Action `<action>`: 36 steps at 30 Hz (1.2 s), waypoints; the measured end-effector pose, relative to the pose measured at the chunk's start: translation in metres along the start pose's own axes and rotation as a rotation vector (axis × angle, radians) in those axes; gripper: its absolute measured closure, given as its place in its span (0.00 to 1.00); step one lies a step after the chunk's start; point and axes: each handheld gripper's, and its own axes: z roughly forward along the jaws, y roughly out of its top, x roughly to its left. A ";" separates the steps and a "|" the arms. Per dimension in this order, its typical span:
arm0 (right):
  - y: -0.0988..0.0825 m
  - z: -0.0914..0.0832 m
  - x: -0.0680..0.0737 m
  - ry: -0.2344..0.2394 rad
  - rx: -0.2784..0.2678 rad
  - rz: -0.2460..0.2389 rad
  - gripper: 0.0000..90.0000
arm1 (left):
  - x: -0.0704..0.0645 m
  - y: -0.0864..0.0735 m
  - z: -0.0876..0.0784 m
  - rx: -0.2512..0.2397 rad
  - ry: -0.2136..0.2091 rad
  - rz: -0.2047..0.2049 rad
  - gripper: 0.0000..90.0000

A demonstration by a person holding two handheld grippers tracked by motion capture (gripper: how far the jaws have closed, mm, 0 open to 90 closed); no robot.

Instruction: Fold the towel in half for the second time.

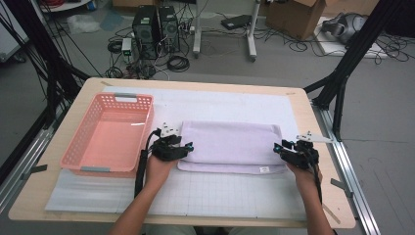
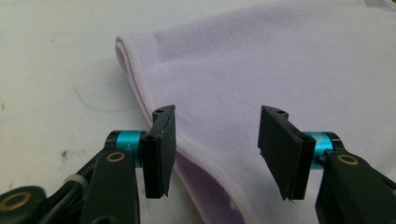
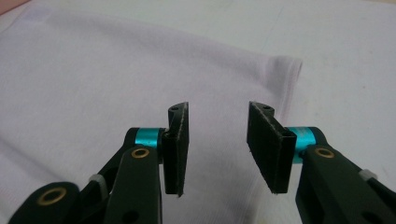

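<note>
We hover our left gripper point(image 1: 187, 147) and right gripper point(image 1: 278, 147), jaws apart and empty, at opposite ends of the folded lilac towel point(image 1: 230, 143) mid-table; soft and limp, it seems best pinched at hemmed corners.

Setting: a robotics or data-recording lab, as I worked it remotely. Evidence I noted: two black computer towers point(image 1: 156, 30) stood on the grey floor beyond the far edge of the table point(image 1: 195, 86), amid loose cables point(image 1: 177, 62). Black frame struts point(image 1: 345, 68) rose at far left and right. Cardboard boxes point(image 1: 298, 17) sat at far right. A white gridded mat point(image 1: 205, 196) covered the pale wooden tabletop; metal rails point(image 1: 355, 188) ran along its sides.
</note>
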 end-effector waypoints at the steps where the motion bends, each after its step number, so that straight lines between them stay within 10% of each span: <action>1: -0.003 -0.002 0.001 0.000 0.002 -0.007 0.65 | -0.001 -0.002 -0.002 0.003 -0.006 -0.003 0.52; 13: -0.025 -0.019 -0.004 -0.024 0.079 0.022 0.62 | -0.002 -0.025 -0.016 0.001 -0.072 -0.025 0.76; 20: -0.027 -0.023 -0.001 0.033 0.082 0.003 0.96 | -0.006 -0.028 -0.021 -0.014 -0.091 0.024 0.96; 36: -0.032 -0.055 0.010 0.075 0.017 0.031 0.96 | -0.004 -0.035 -0.052 -0.072 -0.134 0.006 0.96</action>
